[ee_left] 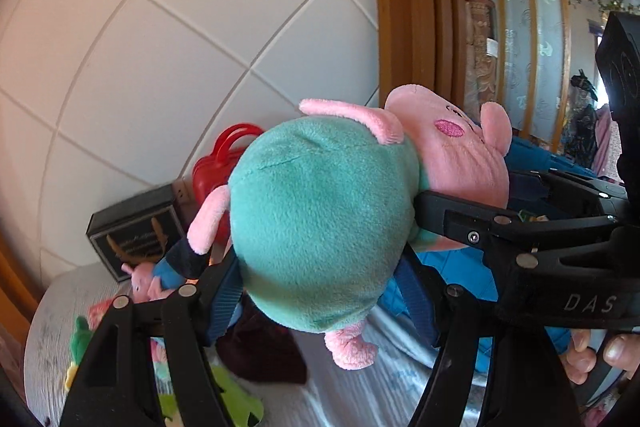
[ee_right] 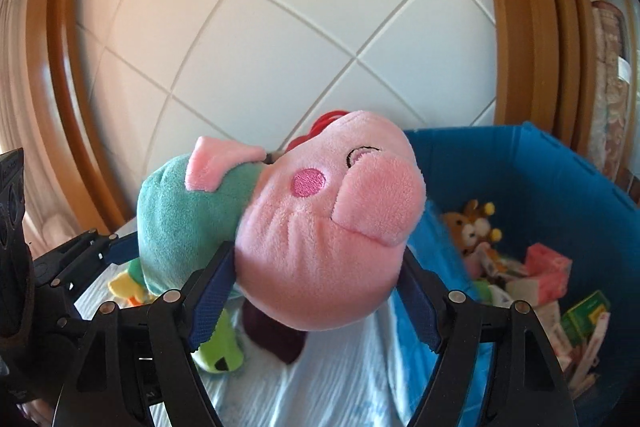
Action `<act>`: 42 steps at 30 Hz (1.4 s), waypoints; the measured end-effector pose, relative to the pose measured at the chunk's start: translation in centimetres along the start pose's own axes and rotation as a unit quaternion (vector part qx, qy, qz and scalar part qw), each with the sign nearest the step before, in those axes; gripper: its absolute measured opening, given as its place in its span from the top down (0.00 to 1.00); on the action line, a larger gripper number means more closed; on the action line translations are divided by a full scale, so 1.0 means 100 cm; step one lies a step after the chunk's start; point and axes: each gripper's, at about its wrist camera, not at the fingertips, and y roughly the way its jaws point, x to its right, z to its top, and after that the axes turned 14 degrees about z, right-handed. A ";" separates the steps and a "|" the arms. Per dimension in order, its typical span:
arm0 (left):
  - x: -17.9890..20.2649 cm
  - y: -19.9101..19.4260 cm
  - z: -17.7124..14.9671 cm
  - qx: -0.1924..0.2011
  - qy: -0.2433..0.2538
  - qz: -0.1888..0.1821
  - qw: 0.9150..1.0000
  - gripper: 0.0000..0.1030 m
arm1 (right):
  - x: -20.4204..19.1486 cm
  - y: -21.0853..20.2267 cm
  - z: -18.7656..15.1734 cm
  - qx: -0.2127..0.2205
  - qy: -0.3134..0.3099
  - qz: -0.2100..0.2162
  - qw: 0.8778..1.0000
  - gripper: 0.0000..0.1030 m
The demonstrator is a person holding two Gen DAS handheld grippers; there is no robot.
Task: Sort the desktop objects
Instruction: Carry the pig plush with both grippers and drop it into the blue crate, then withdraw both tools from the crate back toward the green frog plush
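pink-headed, teal-bodied plush pig [ee_left: 320, 227]

You're in a home, a lived-in room. Evidence: white padded wall panel [ee_right: 280, 39] in a wooden frame [ee_right: 516, 27], frosted glass partition with wooden slats [ee_left: 516, 27], soft toys scattered on the desk's pale cloth [ee_right: 340, 379], blue bin [ee_right: 560, 195] of plush and small boxes at the desk's right edge.
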 end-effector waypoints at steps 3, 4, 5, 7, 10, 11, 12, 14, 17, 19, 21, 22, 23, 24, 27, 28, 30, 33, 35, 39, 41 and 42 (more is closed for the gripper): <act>0.033 0.015 0.034 0.015 0.016 -0.033 0.999 0.31 | 0.030 -0.027 0.022 0.014 0.012 -0.027 0.999 0.25; 0.045 0.021 0.045 0.016 0.020 -0.044 0.999 0.31 | 0.041 -0.034 0.031 0.018 0.015 -0.038 0.999 0.25; 0.057 0.028 0.054 0.017 0.024 -0.054 0.998 0.31 | 0.053 -0.042 0.041 0.019 0.019 -0.049 0.998 0.25; 0.081 0.043 0.071 0.019 0.034 -0.069 0.997 0.30 | 0.076 -0.055 0.049 0.021 0.029 -0.066 0.997 0.24; 0.115 0.060 0.093 0.016 0.043 -0.086 0.995 0.30 | 0.109 -0.070 0.061 0.022 0.044 -0.094 0.994 0.24; 0.124 0.066 0.100 0.013 0.044 -0.092 0.995 0.30 | 0.120 -0.076 0.063 0.022 0.046 -0.105 0.993 0.24; 0.133 0.074 0.107 0.008 0.044 -0.098 0.994 0.30 | 0.130 -0.078 0.067 0.022 0.048 -0.113 0.992 0.24; 0.148 0.088 0.118 -0.004 0.041 -0.107 0.993 0.28 | 0.149 -0.081 0.074 0.017 0.051 -0.128 0.990 0.24; 0.170 0.107 0.130 -0.031 0.048 -0.088 0.994 0.23 | 0.179 -0.082 0.082 0.011 0.057 -0.165 0.985 0.15; 0.180 0.111 0.133 -0.046 0.050 -0.082 0.994 0.23 | 0.195 -0.087 0.086 0.012 0.067 -0.191 0.979 0.11; 0.184 0.109 0.132 -0.043 0.051 -0.081 0.994 0.23 | 0.202 -0.094 0.087 0.011 0.077 -0.207 0.975 0.00; 0.185 0.107 0.131 -0.043 0.055 -0.078 0.995 0.21 | 0.203 -0.095 0.085 0.009 0.079 -0.208 0.975 0.00; 0.184 0.106 0.127 -0.045 0.058 -0.074 0.995 0.19 | 0.205 -0.096 0.084 0.005 0.078 -0.211 0.974 0.00; 0.182 0.104 0.124 -0.049 0.060 -0.071 0.994 0.18 | 0.207 -0.097 0.084 0.002 0.077 -0.216 0.973 0.00; 0.174 0.103 0.110 -0.068 0.058 -0.063 0.994 0.18 | 0.204 -0.098 0.077 -0.012 0.075 -0.224 0.972 0.00; 0.172 0.102 0.106 -0.076 0.058 -0.061 0.994 0.18 | 0.201 -0.099 0.074 -0.014 0.077 -0.221 0.972 0.00; 0.167 0.098 0.098 -0.085 0.064 -0.051 0.993 0.18 | 0.197 -0.101 0.068 -0.020 0.082 -0.213 0.973 0.00; 0.160 0.088 0.085 -0.088 0.075 -0.038 0.993 0.18 | 0.188 -0.105 0.060 -0.024 0.082 -0.200 0.976 0.00; 0.149 0.078 0.075 -0.087 0.075 -0.036 0.993 0.18 | 0.175 -0.108 0.055 -0.024 0.076 -0.192 0.978 0.00; 0.121 0.058 0.059 -0.084 0.059 -0.038 0.994 0.18 | 0.146 -0.112 0.048 -0.021 0.059 -0.166 0.984 0.00; 0.106 0.049 0.052 -0.080 0.052 -0.036 0.995 0.18 | 0.132 -0.113 0.044 -0.019 0.052 -0.152 0.987 0.00; 0.100 0.044 0.049 -0.078 0.047 -0.034 0.995 0.18 | 0.125 -0.112 0.042 -0.018 0.050 -0.146 0.988 0.00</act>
